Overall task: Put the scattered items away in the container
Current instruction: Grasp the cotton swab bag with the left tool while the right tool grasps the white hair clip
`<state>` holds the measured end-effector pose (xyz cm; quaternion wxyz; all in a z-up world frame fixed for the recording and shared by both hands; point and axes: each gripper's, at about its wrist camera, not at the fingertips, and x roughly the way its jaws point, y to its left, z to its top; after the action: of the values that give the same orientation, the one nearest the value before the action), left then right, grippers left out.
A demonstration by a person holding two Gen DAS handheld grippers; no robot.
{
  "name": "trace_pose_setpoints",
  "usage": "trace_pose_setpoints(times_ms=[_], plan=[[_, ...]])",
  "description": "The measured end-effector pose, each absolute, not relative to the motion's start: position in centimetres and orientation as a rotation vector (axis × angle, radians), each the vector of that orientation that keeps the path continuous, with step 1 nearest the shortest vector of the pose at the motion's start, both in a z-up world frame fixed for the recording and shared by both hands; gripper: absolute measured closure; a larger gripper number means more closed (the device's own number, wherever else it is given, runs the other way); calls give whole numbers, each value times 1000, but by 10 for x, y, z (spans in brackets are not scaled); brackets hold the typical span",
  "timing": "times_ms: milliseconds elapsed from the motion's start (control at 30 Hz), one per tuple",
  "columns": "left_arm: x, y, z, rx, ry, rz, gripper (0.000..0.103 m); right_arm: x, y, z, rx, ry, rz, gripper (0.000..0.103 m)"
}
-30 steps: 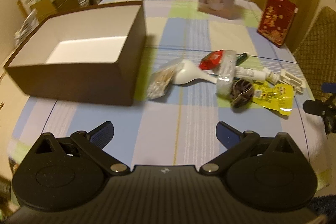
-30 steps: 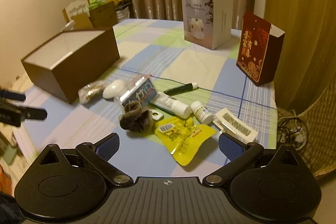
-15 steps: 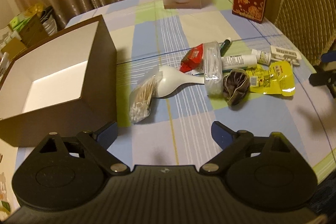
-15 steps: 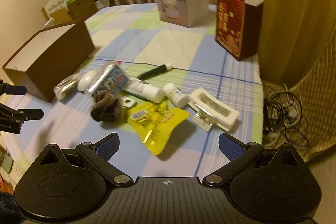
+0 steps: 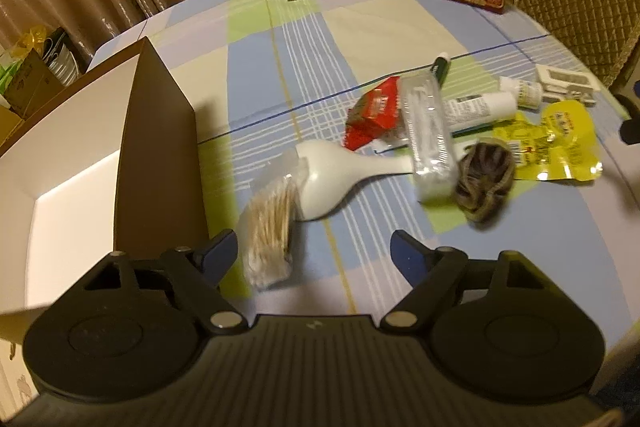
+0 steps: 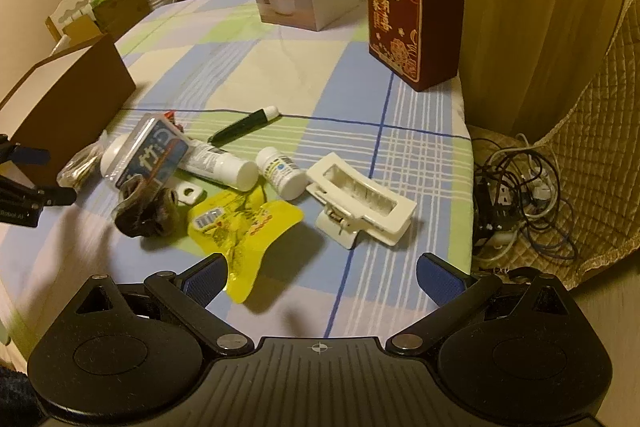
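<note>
Checked cloth covers the surface [image 5: 360, 39]; scattered items lie right of the brown box [image 5: 160, 163]. Left hand-held gripper [image 5: 314, 253] is closing above the cotton-swab bag [image 5: 270, 223], gripping nothing; right hand-held gripper [image 6: 322, 273] spread, empty.

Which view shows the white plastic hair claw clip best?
Right wrist view: the white plastic hair claw clip lies whole, close and unblocked on the tablecloth. In the left wrist view it is small, far off and blurred near the frame edge.
</note>
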<state>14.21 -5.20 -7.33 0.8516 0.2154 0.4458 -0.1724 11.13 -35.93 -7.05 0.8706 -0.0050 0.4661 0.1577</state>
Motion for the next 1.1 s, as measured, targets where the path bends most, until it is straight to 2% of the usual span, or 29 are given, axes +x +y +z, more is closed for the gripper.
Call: trace_pose_setpoints(times_ms=[267, 433, 567, 633, 700, 1067, 1100], plan=[[177, -55, -89, 477, 1016, -327, 34, 131, -368, -76, -9, 989, 301, 0], [195, -51, -103, 455, 1092, -288, 50, 138, -371, -80, -7, 1000, 296, 0], [199, -49, -112, 443, 1108, -256, 59, 141, -371, -81, -10, 999, 309, 0], [199, -47, -113, 426, 1101, -237, 73, 143, -371, -81, -18, 996, 320, 0], [199, -43, -113, 402, 1099, -221, 81, 146, -371, -82, -26, 992, 332, 0], [165, -27, -96, 248, 1140, -213, 85, 157, -373, -88, -175, 952, 502, 0], [162, -27, -94, 240, 1144, -217, 85, 157, -375, -90, -199, 951, 513, 8]])
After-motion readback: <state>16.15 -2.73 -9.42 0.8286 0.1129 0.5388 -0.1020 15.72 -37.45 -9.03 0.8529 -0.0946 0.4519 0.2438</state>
